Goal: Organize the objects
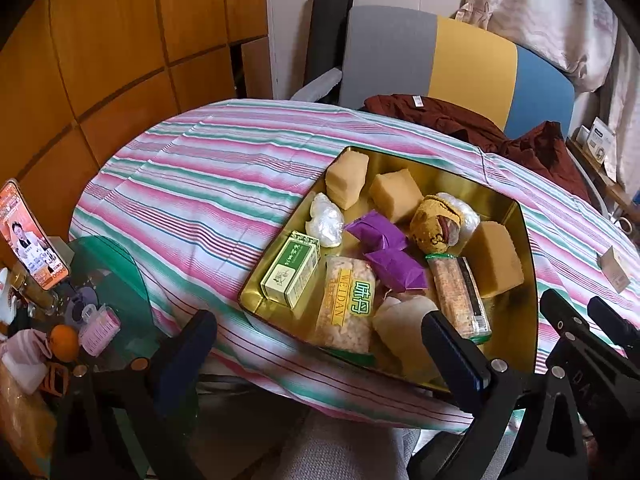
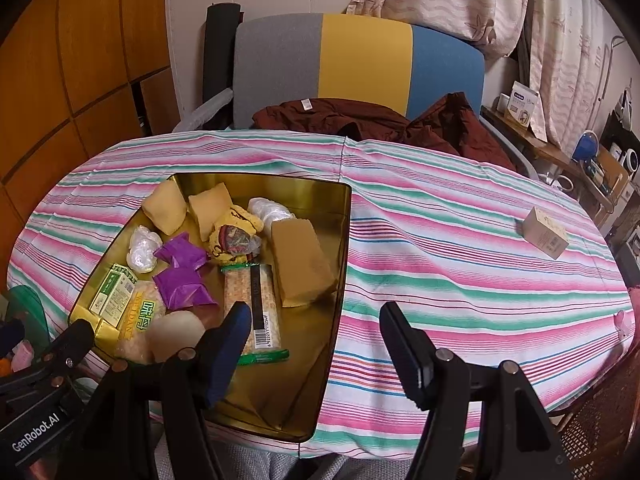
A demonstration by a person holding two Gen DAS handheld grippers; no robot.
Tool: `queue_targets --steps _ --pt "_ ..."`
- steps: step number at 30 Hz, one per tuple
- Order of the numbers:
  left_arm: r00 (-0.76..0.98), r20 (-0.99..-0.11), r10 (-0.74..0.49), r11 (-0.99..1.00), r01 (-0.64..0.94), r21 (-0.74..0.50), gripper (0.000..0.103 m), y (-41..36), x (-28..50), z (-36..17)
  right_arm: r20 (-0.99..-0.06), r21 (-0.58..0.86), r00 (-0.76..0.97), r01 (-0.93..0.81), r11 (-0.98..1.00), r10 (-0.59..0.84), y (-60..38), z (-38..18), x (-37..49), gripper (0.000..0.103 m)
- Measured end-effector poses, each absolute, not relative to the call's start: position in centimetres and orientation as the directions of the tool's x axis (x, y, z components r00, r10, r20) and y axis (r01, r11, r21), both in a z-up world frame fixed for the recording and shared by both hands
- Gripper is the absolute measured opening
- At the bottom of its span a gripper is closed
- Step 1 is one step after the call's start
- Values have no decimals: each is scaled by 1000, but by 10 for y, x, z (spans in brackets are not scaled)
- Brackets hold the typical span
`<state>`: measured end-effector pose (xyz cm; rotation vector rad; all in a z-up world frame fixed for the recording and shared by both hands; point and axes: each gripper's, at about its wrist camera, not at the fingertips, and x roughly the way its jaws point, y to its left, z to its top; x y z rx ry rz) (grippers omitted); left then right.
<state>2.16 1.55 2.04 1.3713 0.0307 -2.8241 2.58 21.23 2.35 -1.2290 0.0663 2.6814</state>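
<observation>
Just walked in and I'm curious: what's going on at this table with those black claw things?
A person holds a two-finger gripper in each hand, tidying up snacks. Most packets already lie in the gold tray on the striped tablecloth. One small box sits apart on the cloth, far to the right. The left gripper and right gripper both hover open near the tray's front edge, holding nothing.

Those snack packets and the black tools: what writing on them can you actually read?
"WEIDAN": snack bag in the gold tray.
"GenRobot.AI": left gripper's black body.
Barcode digits on the long bar: too small.
Green box, phone screen, small carton: unreadable.
</observation>
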Motion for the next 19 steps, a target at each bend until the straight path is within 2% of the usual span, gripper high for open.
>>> queue_targets --steps 10,14,19 --pt "-592 -805 28 -999 14 -44 102 14 18 15 -757 -43 -634 -193 -980 158 212 21 24 68" --pt "-573 -819 37 -998 18 -58 98 12 16 10 -762 -34 -630 -197 -980 153 215 19 23 68" --pt "-569 -822 18 -998 33 -44 98 10 14 6 -763 -30 -629 -197 -980 150 216 18 23 68"
